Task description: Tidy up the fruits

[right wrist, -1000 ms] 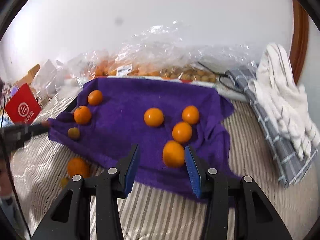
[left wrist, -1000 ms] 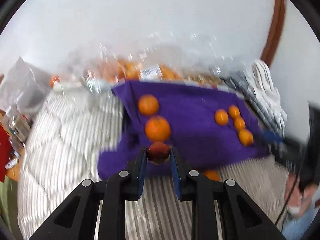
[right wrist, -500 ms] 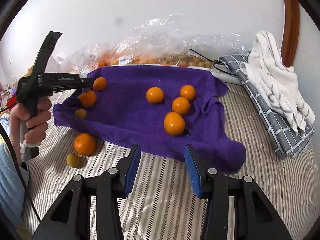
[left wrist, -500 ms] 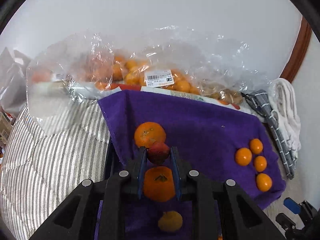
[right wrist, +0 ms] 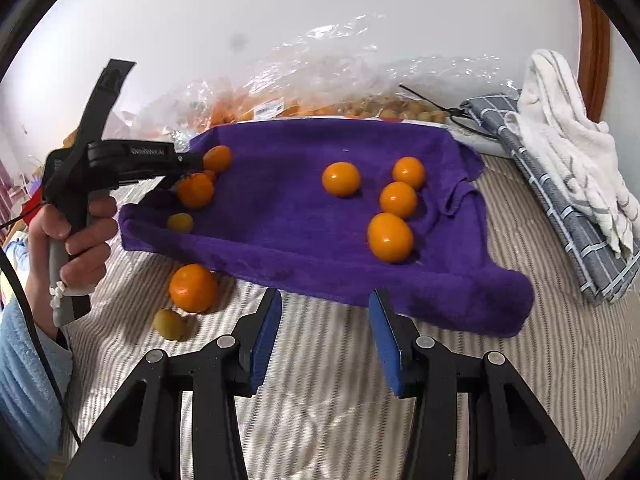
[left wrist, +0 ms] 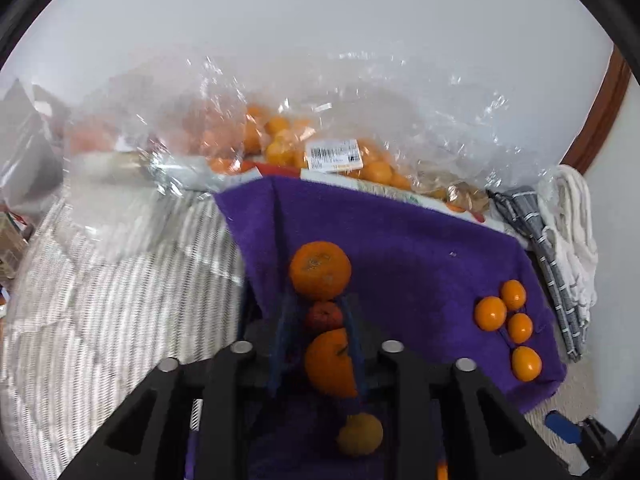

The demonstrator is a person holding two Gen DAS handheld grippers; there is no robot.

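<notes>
Left wrist: tangerines (left wrist: 320, 270) ahead and beneath the tool (left wrist: 316, 320), on purple towel (left wrist: 420, 248).

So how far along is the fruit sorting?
Done: four small oranges grouped at the purple towel's right. In hand: left tongs hold a small reddish fruit over the left-side row. Left: an orange and yellowish fruit off the towel; right tongs open.

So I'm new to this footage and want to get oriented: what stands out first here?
The purple towel spread on the striped bed, with four glossy orange fruits clustered at its right side. At its left edge the left gripper pinches a small reddish fruit between two larger oranges, while the right gripper hangs open near the towel's front edge.
</notes>
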